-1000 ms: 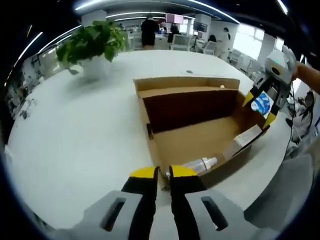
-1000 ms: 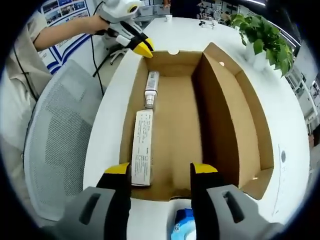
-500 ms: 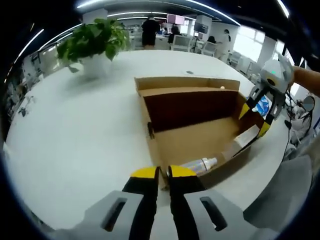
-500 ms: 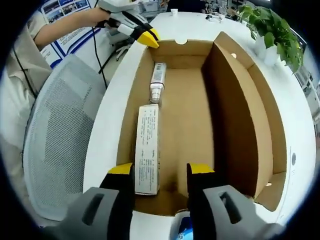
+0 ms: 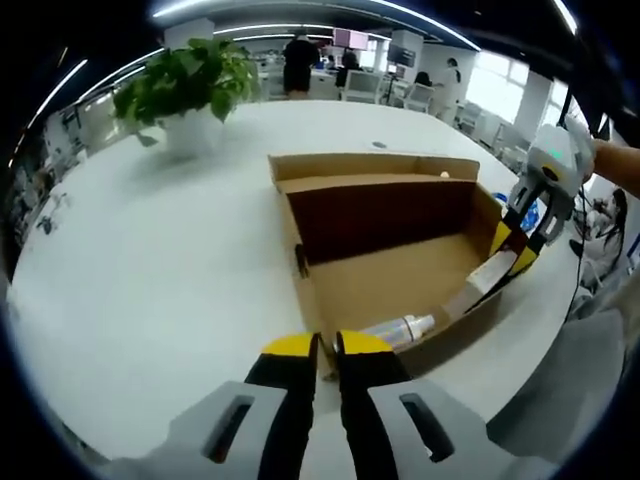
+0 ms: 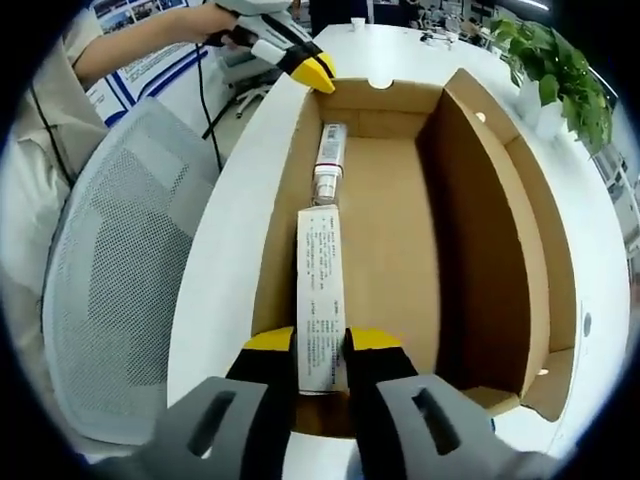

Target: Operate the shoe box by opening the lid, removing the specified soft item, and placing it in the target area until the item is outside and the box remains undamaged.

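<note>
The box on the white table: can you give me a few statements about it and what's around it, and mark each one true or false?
1. The box is open. True.
2. The right gripper has its jaws around one end of the long white carton. True.
3. The tube lies outside the box on the table. False: it lies inside, beyond the carton.
4. The left gripper holds the carton. False: its jaws are shut on the box's near wall.
5. A potted plant stands on the table beyond the box. True.
</note>
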`<act>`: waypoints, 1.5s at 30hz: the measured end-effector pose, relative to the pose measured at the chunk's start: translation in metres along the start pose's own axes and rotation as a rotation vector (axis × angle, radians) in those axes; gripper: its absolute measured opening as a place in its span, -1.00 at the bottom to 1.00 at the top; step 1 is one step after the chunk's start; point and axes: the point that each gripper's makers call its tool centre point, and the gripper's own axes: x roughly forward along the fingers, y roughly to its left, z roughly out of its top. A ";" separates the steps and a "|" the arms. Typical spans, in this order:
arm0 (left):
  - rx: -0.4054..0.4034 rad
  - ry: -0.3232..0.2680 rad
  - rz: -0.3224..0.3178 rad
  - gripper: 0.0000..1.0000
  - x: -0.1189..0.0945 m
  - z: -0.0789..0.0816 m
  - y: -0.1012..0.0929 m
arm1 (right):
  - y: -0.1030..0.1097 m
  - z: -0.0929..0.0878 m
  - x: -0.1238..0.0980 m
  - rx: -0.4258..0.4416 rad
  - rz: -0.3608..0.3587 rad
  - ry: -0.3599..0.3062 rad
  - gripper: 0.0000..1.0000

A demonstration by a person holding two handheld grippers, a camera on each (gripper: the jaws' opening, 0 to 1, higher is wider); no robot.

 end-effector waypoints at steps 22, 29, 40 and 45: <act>0.004 0.009 0.001 -0.91 -0.002 -0.001 -0.001 | -0.001 0.019 -0.029 0.030 -0.072 -0.058 -0.70; -0.003 0.014 -0.005 -0.90 -0.001 -0.001 -0.001 | -0.006 0.029 -0.051 0.016 -0.110 -0.086 -0.70; 0.002 0.022 -0.001 -0.91 -0.001 -0.002 -0.002 | -0.017 0.039 -0.097 -0.005 -0.169 -0.118 -0.70; 0.005 0.027 0.001 -0.91 -0.002 -0.003 -0.002 | -0.021 0.038 -0.118 -0.016 -0.196 -0.125 -0.70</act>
